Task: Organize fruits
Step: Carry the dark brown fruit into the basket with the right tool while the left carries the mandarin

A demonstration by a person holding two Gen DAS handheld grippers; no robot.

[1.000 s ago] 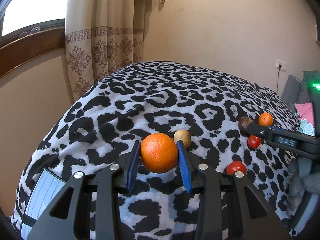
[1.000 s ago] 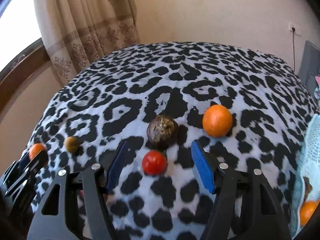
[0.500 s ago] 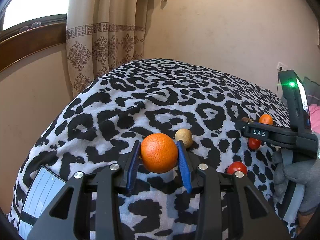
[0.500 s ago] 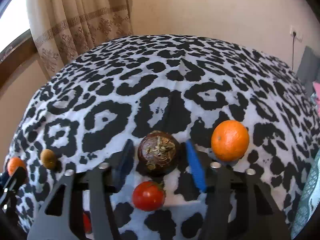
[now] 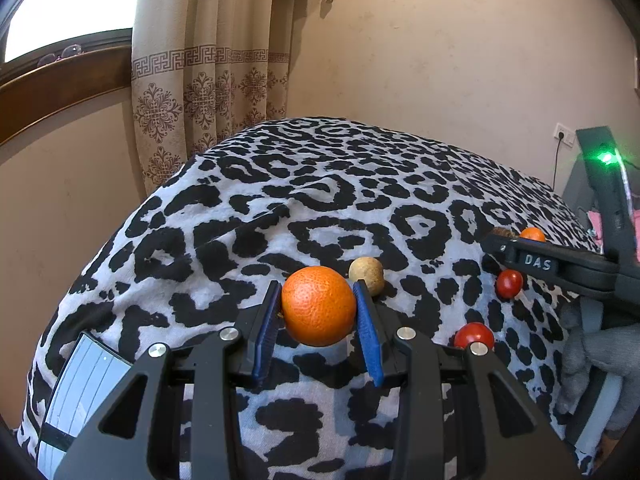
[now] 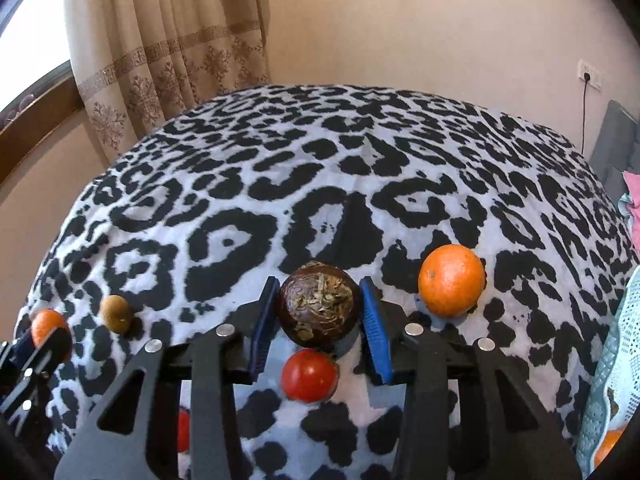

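Note:
My left gripper (image 5: 319,305) is shut on an orange (image 5: 319,305), held just above the leopard-print blanket (image 5: 280,208). A small tan fruit (image 5: 366,275) lies just behind it. My right gripper (image 6: 318,312) is shut on a dark brown round fruit (image 6: 318,310). A red tomato (image 6: 310,375) lies below it between the gripper arms. A second orange (image 6: 451,285) sits on the blanket to the right of it. In the left wrist view the right gripper (image 5: 500,242) shows at the right, with two red tomatoes (image 5: 509,283) (image 5: 473,335) below it.
A phone (image 5: 80,404) lies at the blanket's near left edge. A curtain (image 5: 208,64) and a wall stand behind the bed. A pale knitted cloth (image 6: 616,368) with another orange (image 6: 608,446) on it lies at the right edge of the right wrist view.
My right gripper moved forward over the tomato and closed on the dark brown fruit. My left gripper kept hold of the orange and barely moved.

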